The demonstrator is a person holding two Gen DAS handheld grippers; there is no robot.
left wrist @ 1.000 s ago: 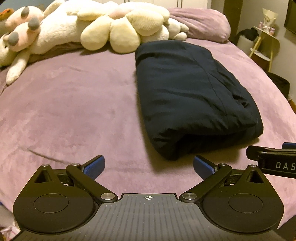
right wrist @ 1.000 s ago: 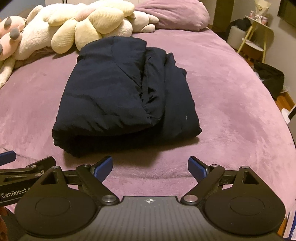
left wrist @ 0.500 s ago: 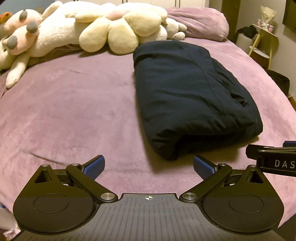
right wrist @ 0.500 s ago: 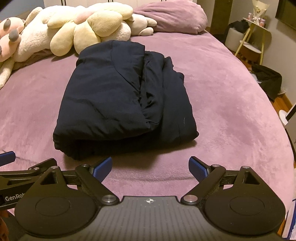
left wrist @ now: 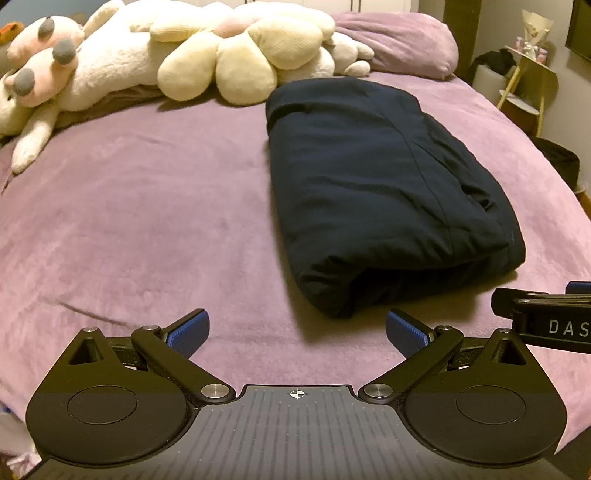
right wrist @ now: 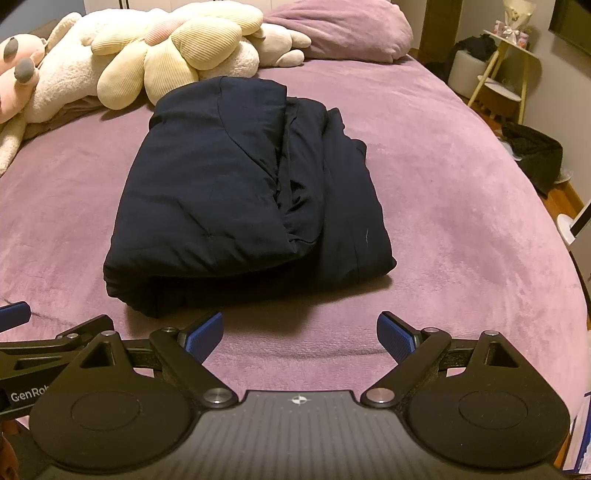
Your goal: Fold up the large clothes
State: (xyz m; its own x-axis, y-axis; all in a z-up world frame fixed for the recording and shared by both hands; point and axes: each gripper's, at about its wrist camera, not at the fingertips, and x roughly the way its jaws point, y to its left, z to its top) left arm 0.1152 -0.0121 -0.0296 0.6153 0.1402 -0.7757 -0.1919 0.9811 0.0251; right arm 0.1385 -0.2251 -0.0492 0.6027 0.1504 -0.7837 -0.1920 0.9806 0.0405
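Spread across a bed, a mauve plush blanket, with cream flower-shaped cushion and pale soft toys heaped along the far edge. Beside them, a mauve pillow. Off to the right, a yellow-legged side table and a dark bag on the floor.

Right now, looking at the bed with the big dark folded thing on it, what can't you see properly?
- Dark folded garment: what kind of clothing it is; the folds hide its shape in both views.
- Plush toys: cut off by the left wrist view's top-left edge.
- Small things on the yellow side table: too small in both views.
- Right gripper: only its side tip shows in the left wrist view, cut off by the right edge.
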